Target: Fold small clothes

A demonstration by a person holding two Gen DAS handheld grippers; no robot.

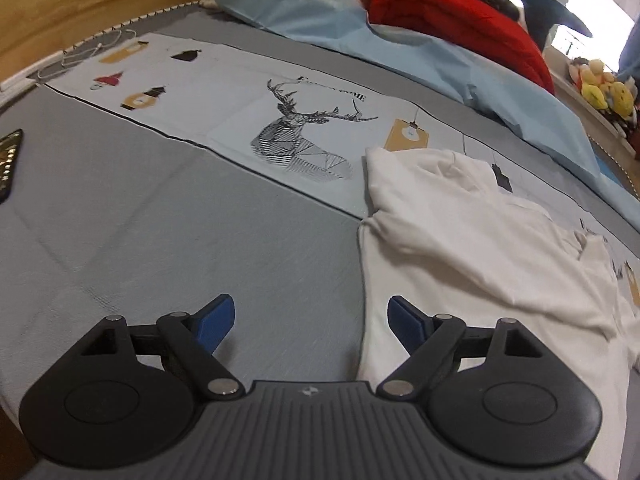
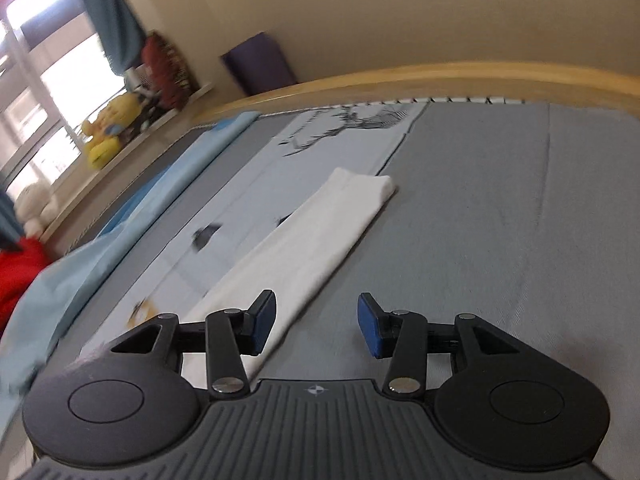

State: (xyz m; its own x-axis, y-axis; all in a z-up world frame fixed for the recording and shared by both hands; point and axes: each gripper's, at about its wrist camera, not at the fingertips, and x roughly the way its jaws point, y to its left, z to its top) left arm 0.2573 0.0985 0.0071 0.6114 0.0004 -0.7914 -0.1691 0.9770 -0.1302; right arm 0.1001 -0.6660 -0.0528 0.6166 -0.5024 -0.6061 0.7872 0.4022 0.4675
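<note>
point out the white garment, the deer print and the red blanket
white garment (image 1: 460,240), left wrist view, on the middle of its folded body
deer print (image 1: 296,140), left wrist view, on the deer's neck
red blanket (image 1: 460,28), left wrist view, on its upper folded surface

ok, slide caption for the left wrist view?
Left gripper open and empty above grey bedspread, white garment lying part-folded alongside.

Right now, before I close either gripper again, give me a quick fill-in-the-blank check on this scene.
1. The garment lying on the bed is ____ in colour.
2. Nothing is between the fingers of the left gripper or the right gripper; both are ____.
3. The animal printed on the pale sheet panel is a ____.

Missing words: white; open; deer
</note>
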